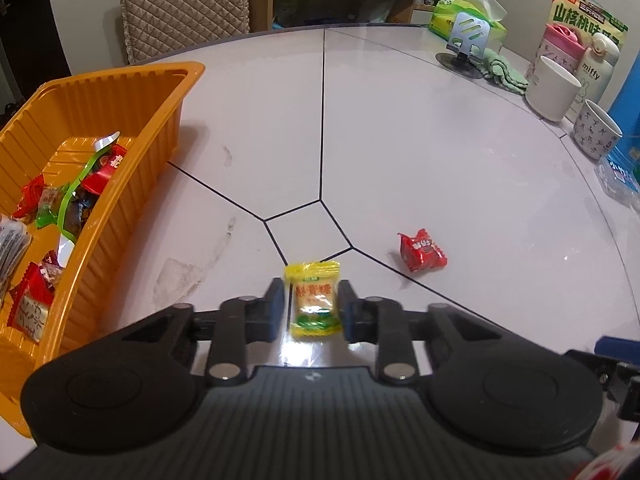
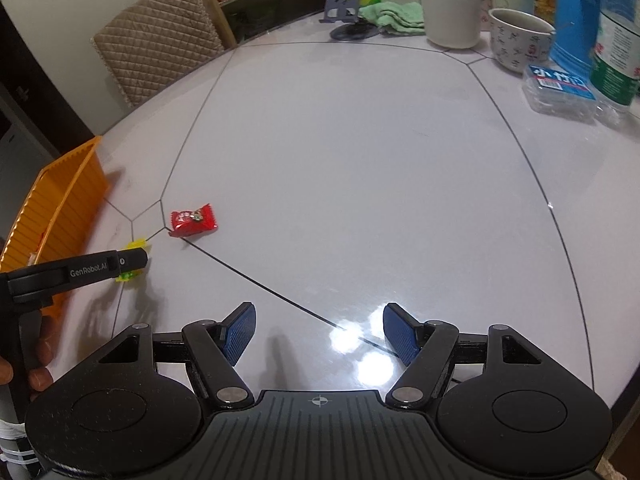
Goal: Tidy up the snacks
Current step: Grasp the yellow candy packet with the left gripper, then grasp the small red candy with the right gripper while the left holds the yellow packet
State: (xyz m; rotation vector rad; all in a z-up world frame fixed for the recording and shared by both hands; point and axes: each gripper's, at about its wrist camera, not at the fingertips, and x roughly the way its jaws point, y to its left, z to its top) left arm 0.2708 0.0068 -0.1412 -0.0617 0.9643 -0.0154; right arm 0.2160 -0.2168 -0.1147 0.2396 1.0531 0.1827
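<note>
we are gripping the yellow candy (image 1: 314, 300) with our left gripper (image 1: 313, 308); the two fingers are pressing on the packet's sides, narrowed to the width of the wrapper, and the packet is standing upright between them over the white table (image 1: 440, 140). in the right wrist view the same candy (image 2: 134, 258) is peeking out above and below the left gripper's finger (image 2: 120, 264) at about 9 o'clock, and we cannot tell whether it is touching the table.

we are holding our right gripper (image 2: 319, 334) with its blue pads (image 2: 400, 336) spread wide apart and nothing between them, low over the table's glossy top.

the red candy (image 1: 420, 252) is lying flat on the table at about 2 o'clock from the yellow one, near it but not touching. in the right wrist view the red candy (image 2: 193, 220) is sitting at about 10 o'clock, just beside a dark seam line.

the orange tray (image 1: 132, 92) is standing at 9 to 10 o'clock in the left view, holding a pile of wrapped snacks (image 1: 76, 200) in its near half. at 1 to 2 o'clock along the far rim we are seeing a white mug (image 1: 552, 88), a patterned cup (image 1: 596, 132), a green cloth (image 1: 504, 72) and a tissue pack (image 1: 468, 16).
</note>
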